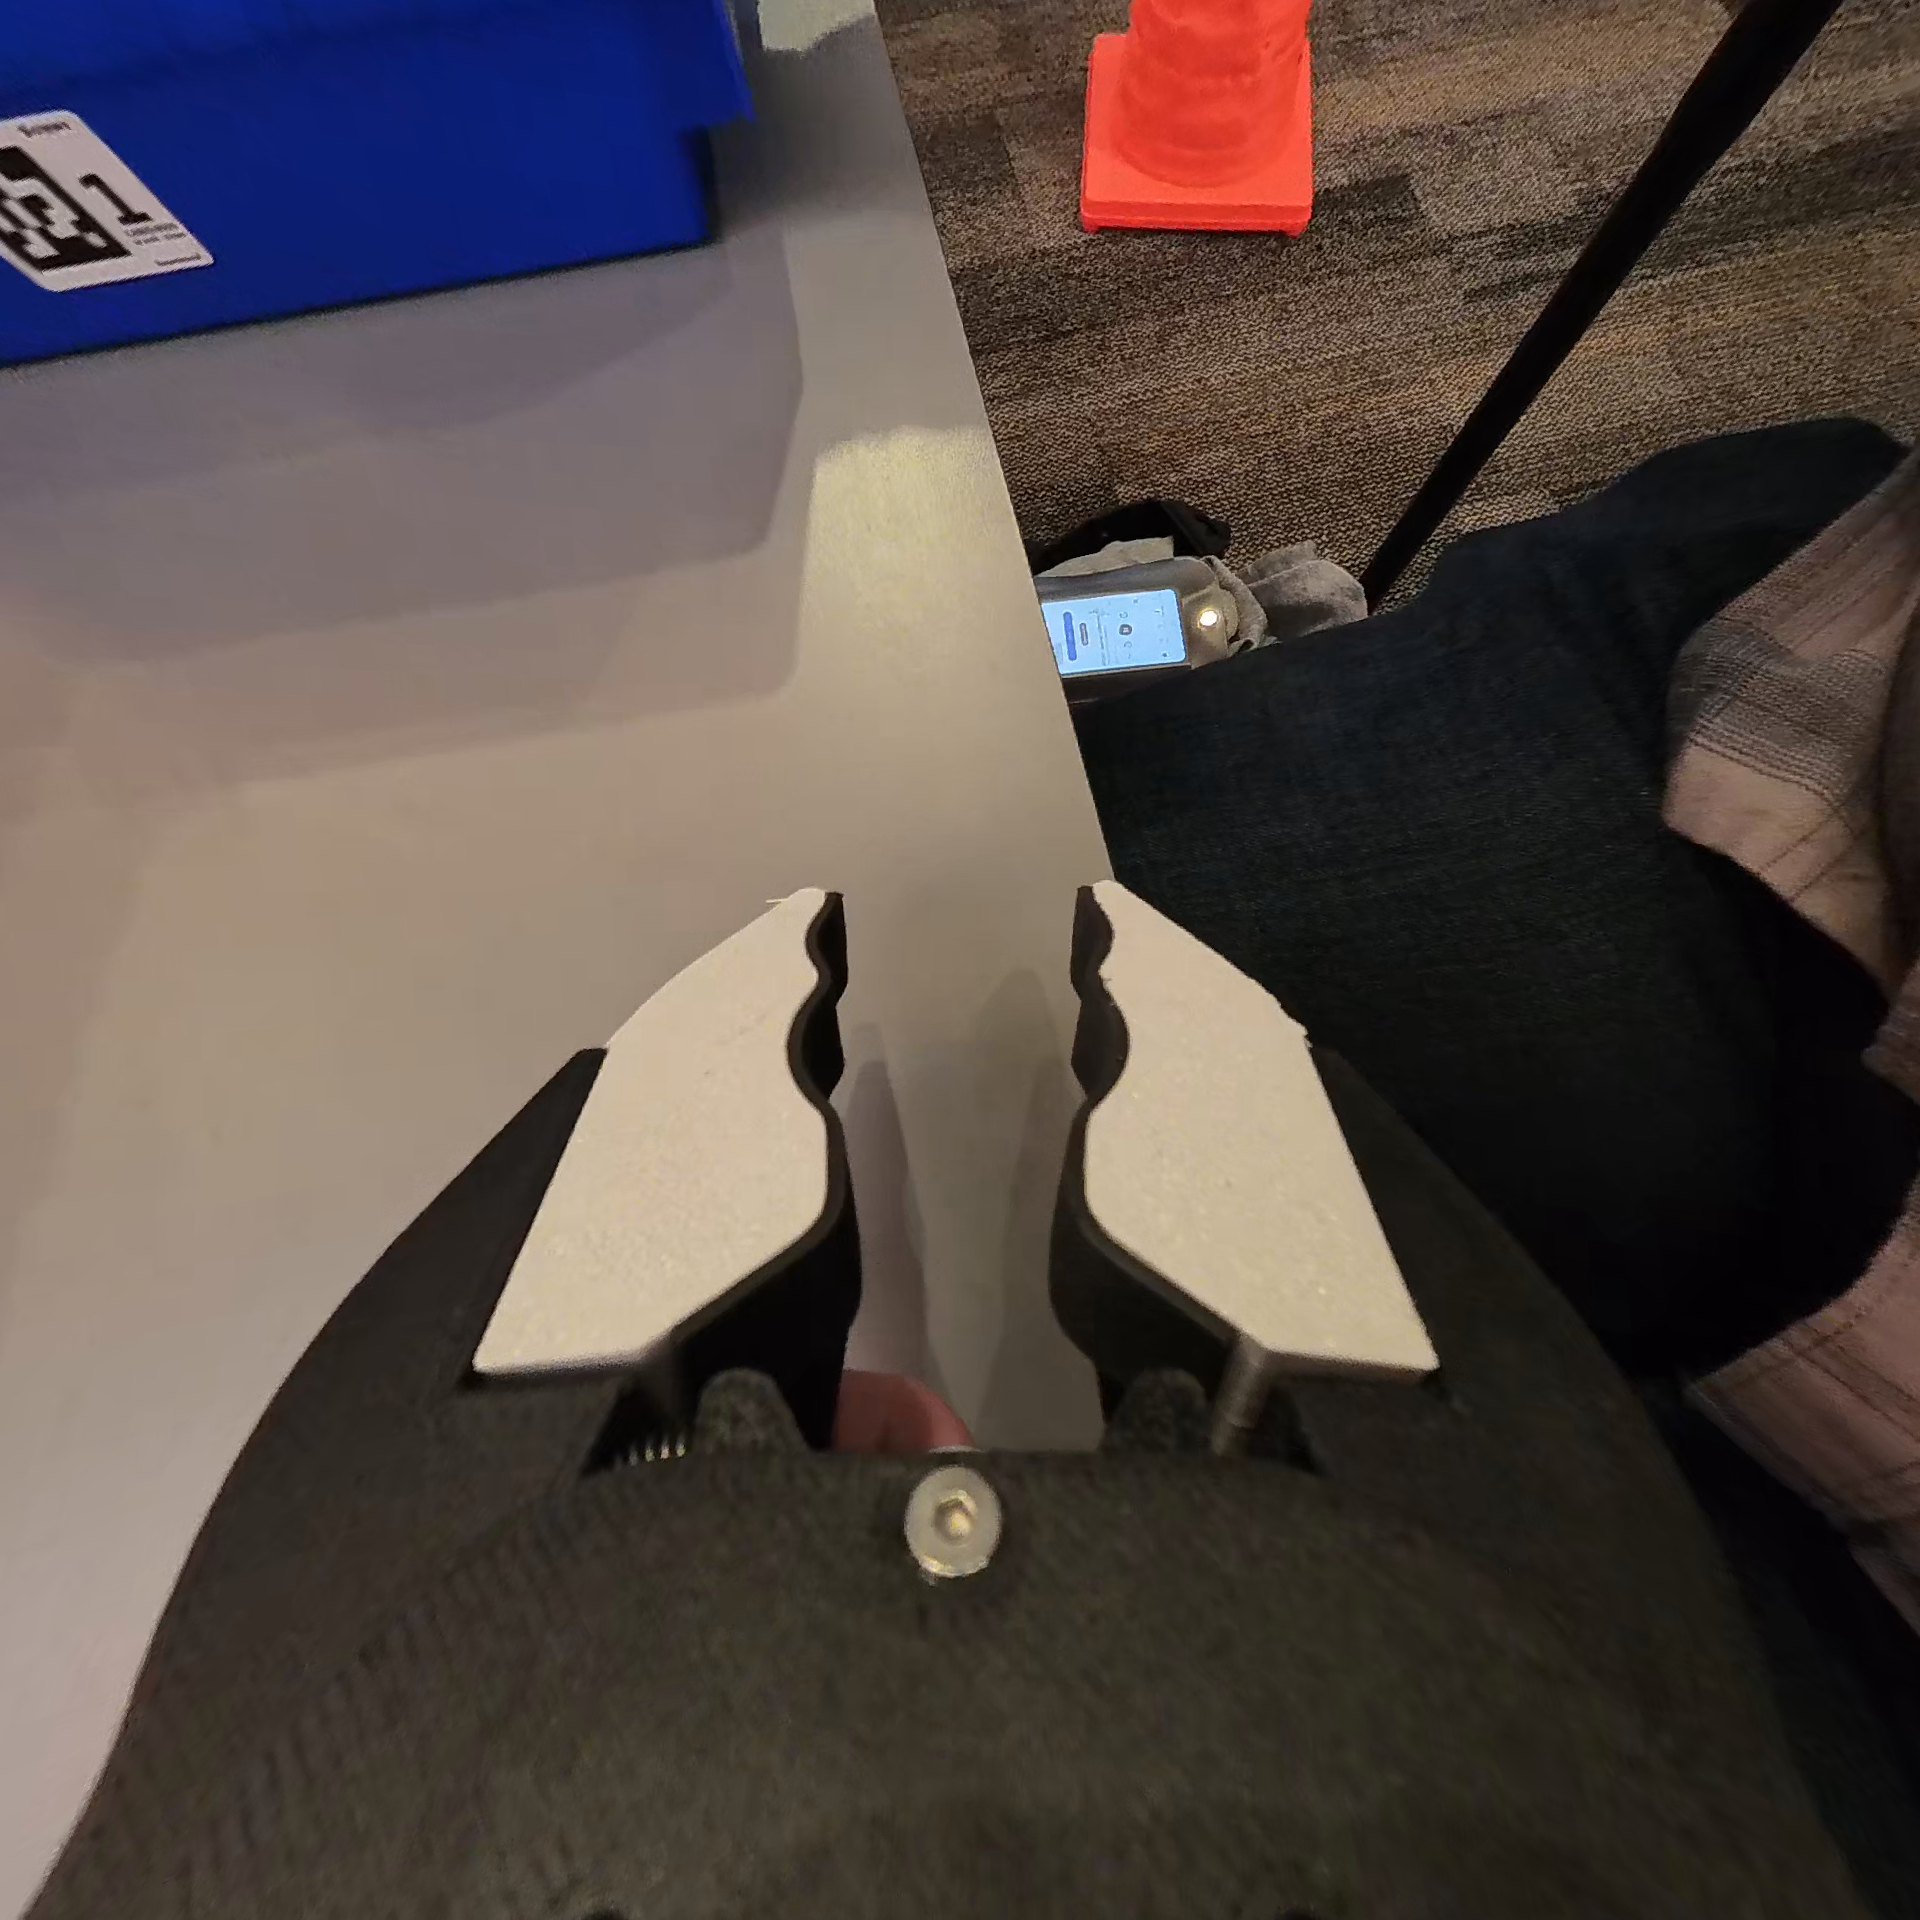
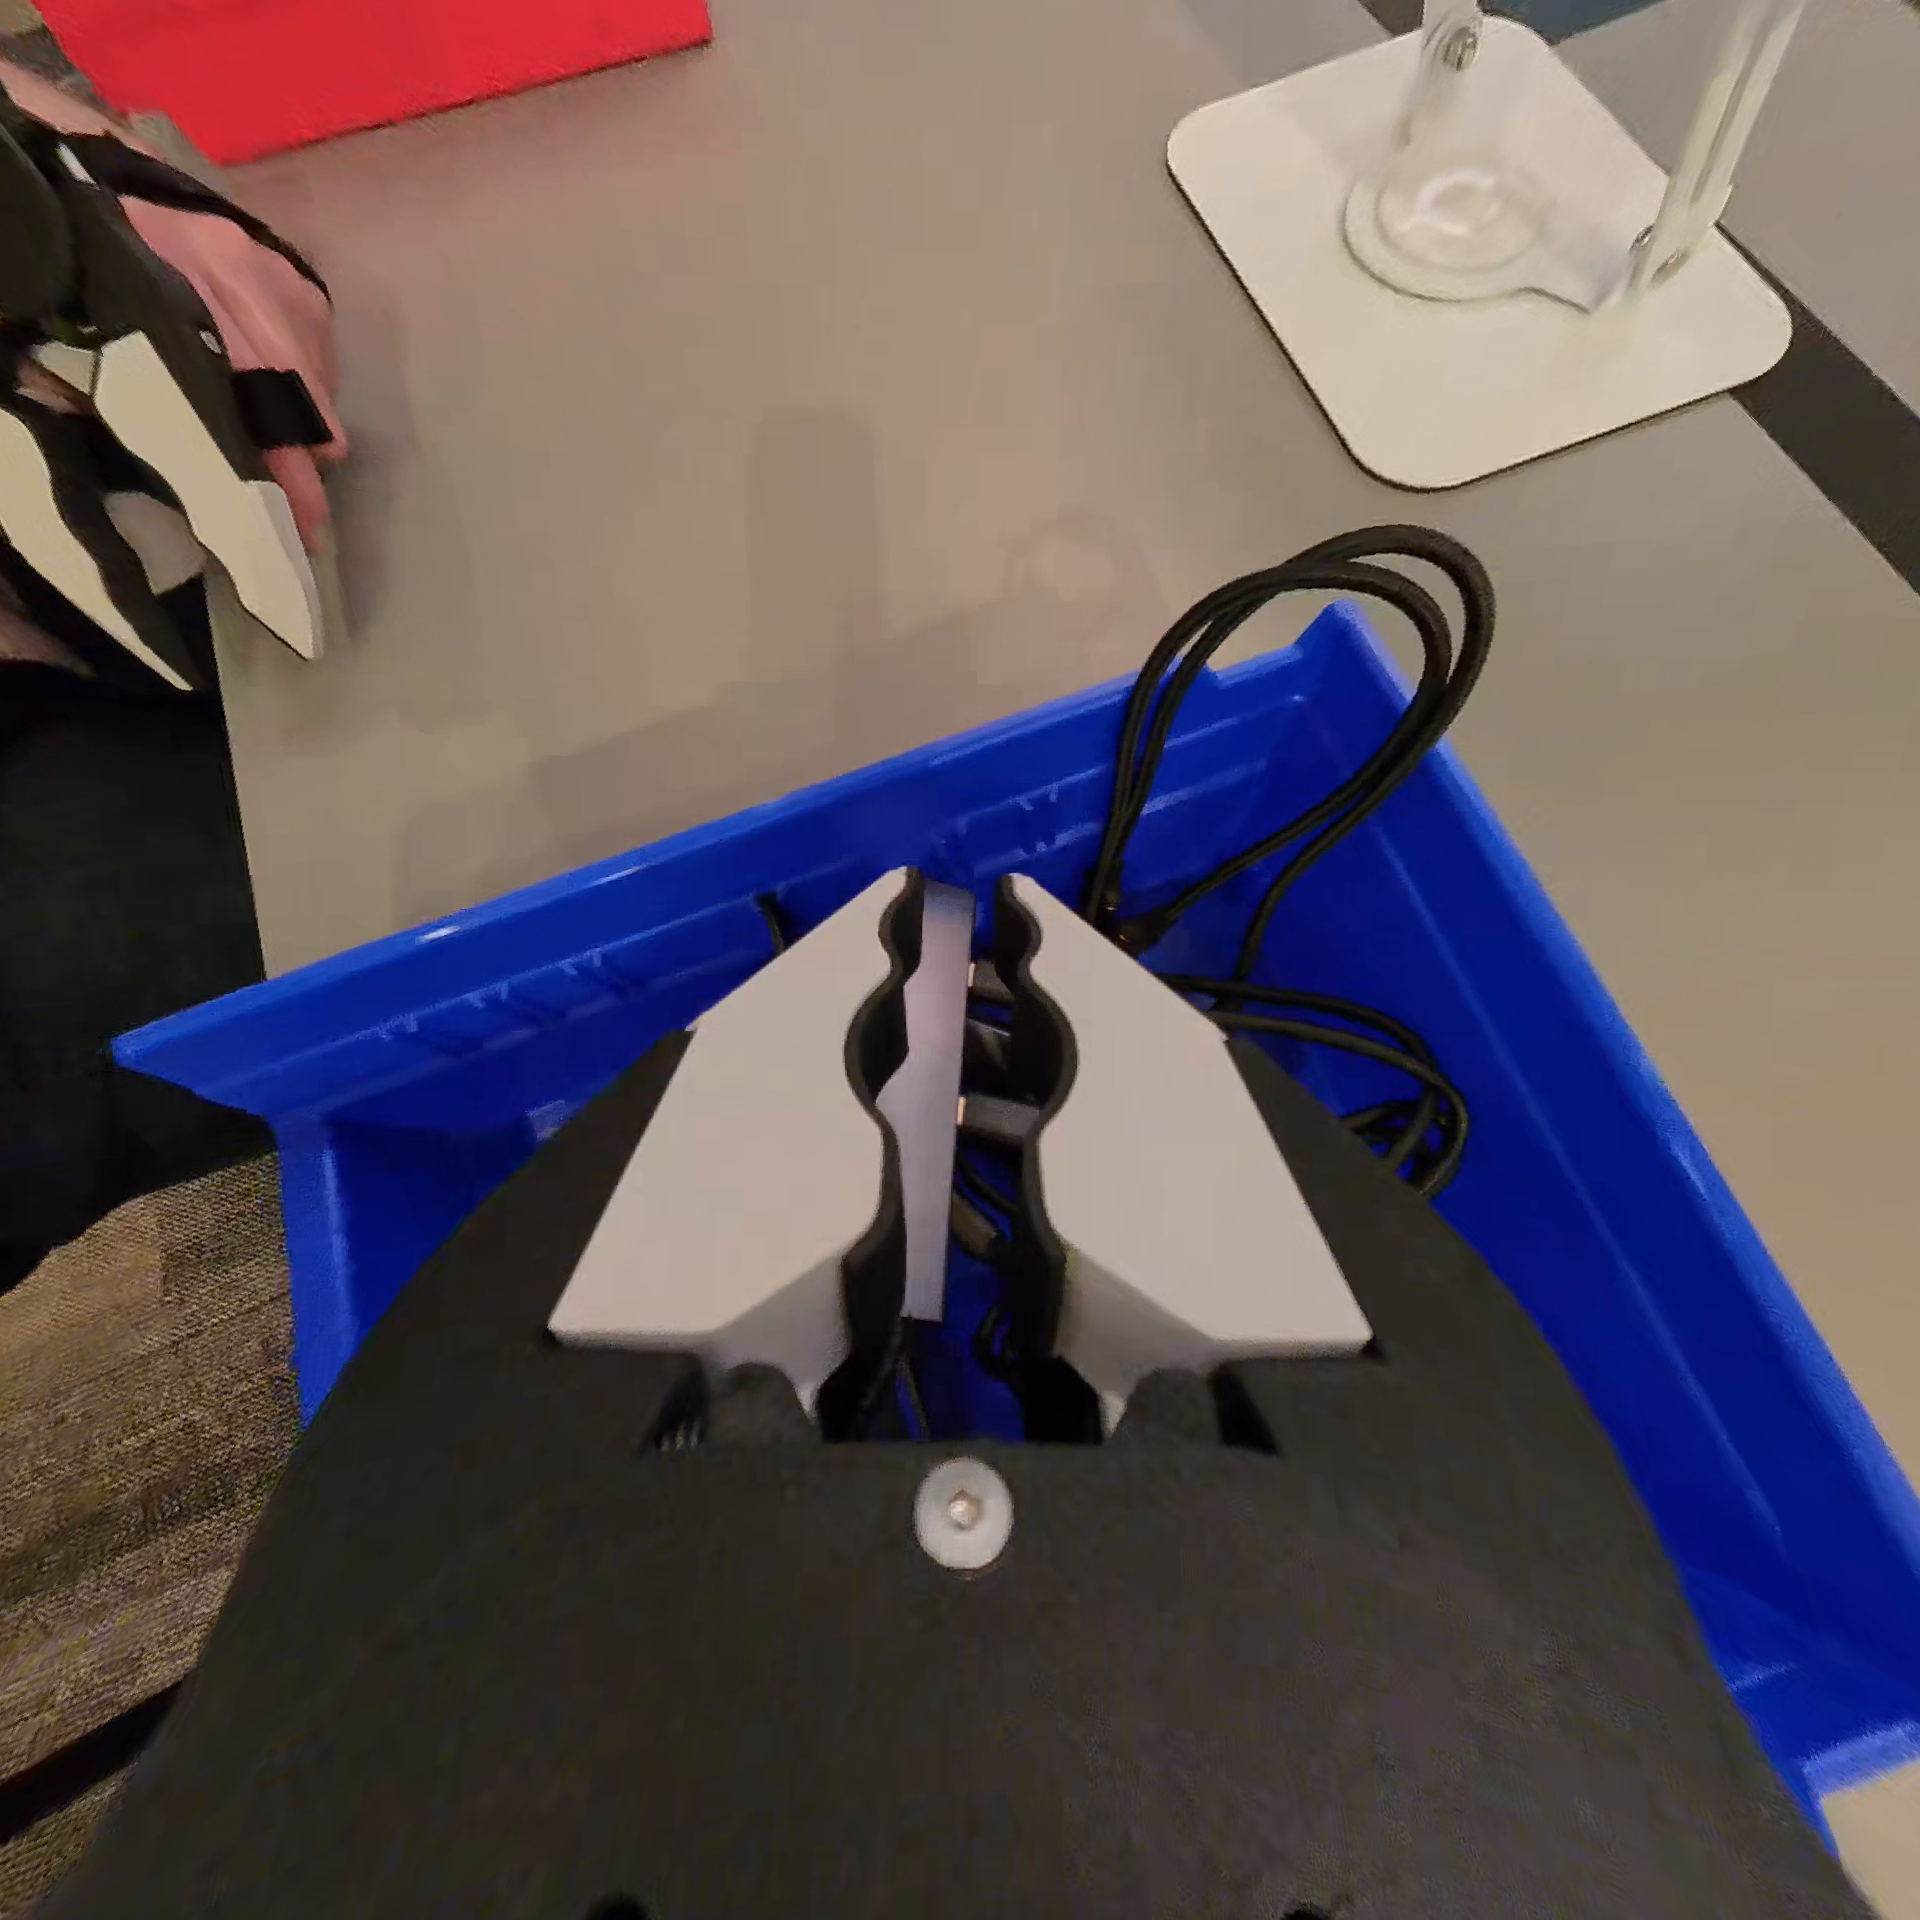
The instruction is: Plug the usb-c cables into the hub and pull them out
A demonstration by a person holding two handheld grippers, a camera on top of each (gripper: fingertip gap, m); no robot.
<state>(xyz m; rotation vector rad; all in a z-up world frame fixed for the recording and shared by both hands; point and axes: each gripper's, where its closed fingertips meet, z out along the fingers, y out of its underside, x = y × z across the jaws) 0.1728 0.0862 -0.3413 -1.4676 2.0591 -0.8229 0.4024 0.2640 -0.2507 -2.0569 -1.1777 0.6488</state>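
Currently, I see the right gripper nearly closed around the hub inside the blue bin; the left gripper gapes empty above the table.

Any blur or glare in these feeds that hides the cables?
Right wrist view: black cables in the blue bin look sharp; frame edges are soft and stretched. Left wrist view: no cables show, only soft shadows on the grey table, no harsh glare.
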